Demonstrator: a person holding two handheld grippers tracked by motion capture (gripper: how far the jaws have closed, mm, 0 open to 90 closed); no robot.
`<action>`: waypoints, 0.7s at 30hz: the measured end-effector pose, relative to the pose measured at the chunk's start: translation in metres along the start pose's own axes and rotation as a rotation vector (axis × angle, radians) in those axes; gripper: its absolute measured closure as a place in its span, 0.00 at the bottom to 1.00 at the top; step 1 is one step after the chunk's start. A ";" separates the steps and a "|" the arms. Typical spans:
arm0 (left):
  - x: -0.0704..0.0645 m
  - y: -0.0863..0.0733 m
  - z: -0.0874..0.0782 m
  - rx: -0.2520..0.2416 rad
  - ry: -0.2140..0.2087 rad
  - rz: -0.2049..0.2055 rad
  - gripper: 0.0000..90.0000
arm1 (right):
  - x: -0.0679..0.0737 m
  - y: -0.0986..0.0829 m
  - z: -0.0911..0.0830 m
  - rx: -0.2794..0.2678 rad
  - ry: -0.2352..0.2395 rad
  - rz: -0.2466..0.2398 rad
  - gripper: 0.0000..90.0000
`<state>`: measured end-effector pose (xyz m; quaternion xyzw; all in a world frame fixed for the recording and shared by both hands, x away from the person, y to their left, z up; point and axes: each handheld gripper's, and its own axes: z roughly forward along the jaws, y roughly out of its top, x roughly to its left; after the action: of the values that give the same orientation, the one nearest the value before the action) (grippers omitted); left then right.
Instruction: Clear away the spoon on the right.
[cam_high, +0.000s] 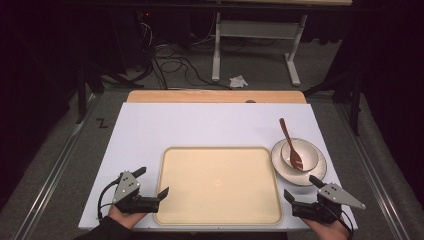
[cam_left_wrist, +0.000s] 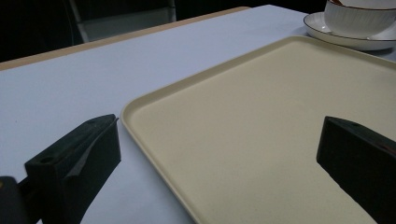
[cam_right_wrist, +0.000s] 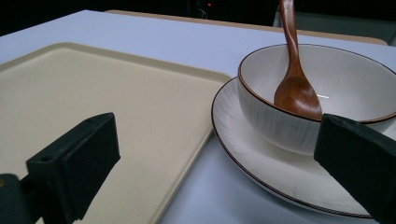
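From the high view, a flat cream-coloured plastic tray with rounded corners (cam_high: 219, 185) lies bare on the white table top (cam_high: 200, 125), and just beside its far right corner sits a white ceramic plate with a thin brown rim (cam_high: 299, 162) carrying a white ceramic bowl (cam_high: 300, 152), in which a reddish-brown wooden spoon (cam_high: 291, 144) leans with its handle pointing away from the person. The left gripper (cam_high: 155, 192) rests at the tray's near left corner with its jaws spread wide, and the right gripper (cam_high: 300, 192) sits at the near right corner, just short of the plate, jaws likewise apart and holding nothing. In the left gripper view, the two black jaws stand far apart, one over the table and the other over the tray (cam_left_wrist: 261, 135), straddling its raised left edge; the plate (cam_left_wrist: 345, 39) and bowl (cam_left_wrist: 359, 16) appear at the far corner. In the right gripper view, the jaws are wide open, one over the tray (cam_right_wrist: 107, 107) and the other just in front of the bowl (cam_right_wrist: 299, 112), with the spoon (cam_right_wrist: 296, 88) resting inside it and the plate (cam_right_wrist: 261, 163) underneath. Judging by this, the work looks barely begun: the tray holds nothing, the dishes remain off it, and nothing is grasped; moving the bowl, plate and spoon appears to be all left to do.
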<state>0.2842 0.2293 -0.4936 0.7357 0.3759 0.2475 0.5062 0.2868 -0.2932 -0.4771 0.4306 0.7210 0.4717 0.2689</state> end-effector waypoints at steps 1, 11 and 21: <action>0.000 0.000 0.000 0.001 0.000 0.000 0.00 | 0.000 0.001 0.000 -0.007 -0.004 0.004 0.02; 0.001 -0.001 0.001 0.006 0.000 -0.011 0.00 | -0.006 0.028 0.004 -0.005 -0.037 0.014 0.19; 0.002 -0.001 -0.001 -0.002 -0.001 -0.007 0.00 | -0.020 0.070 0.037 0.032 -0.090 -0.015 0.57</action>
<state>0.2843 0.2313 -0.4940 0.7339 0.3779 0.2459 0.5081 0.3511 -0.2811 -0.4291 0.4504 0.7187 0.4382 0.2976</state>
